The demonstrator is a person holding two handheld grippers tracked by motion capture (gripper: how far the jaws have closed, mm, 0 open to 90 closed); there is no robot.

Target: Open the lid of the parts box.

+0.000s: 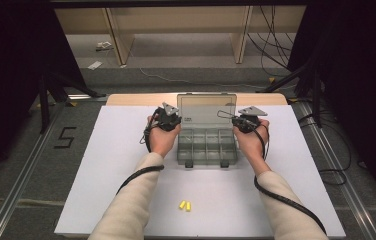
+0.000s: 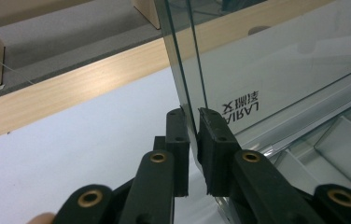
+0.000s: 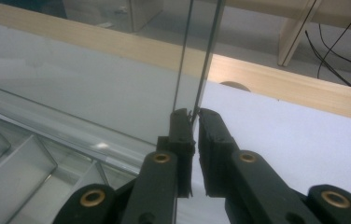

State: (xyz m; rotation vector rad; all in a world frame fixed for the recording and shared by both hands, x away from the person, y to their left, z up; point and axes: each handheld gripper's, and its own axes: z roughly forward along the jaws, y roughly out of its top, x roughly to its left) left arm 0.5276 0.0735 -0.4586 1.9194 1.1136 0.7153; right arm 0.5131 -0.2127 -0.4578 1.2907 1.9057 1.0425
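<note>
Two grippers, one clear lid, pinched at both side edges.
My left gripper (image 2: 193, 116) is clamped on the left edge of the lid (image 1: 207, 109), my right gripper (image 3: 195, 116) on its right edge; the lid stands upright over the compartment box (image 1: 207, 148), near the far edge of the tabletop (image 1: 116, 200). Two yellow earplugs (image 1: 185, 205) lie near the front edge.

— What's behind the desk (image 1: 126, 190)?
— Pale wooden shelving (image 1: 176, 30) on a grey floor (image 1: 31, 165), cables (image 1: 276, 45) trailing at the right.
— And the sides?
— Dark, possibly black curtains; too dim to tell.
</note>
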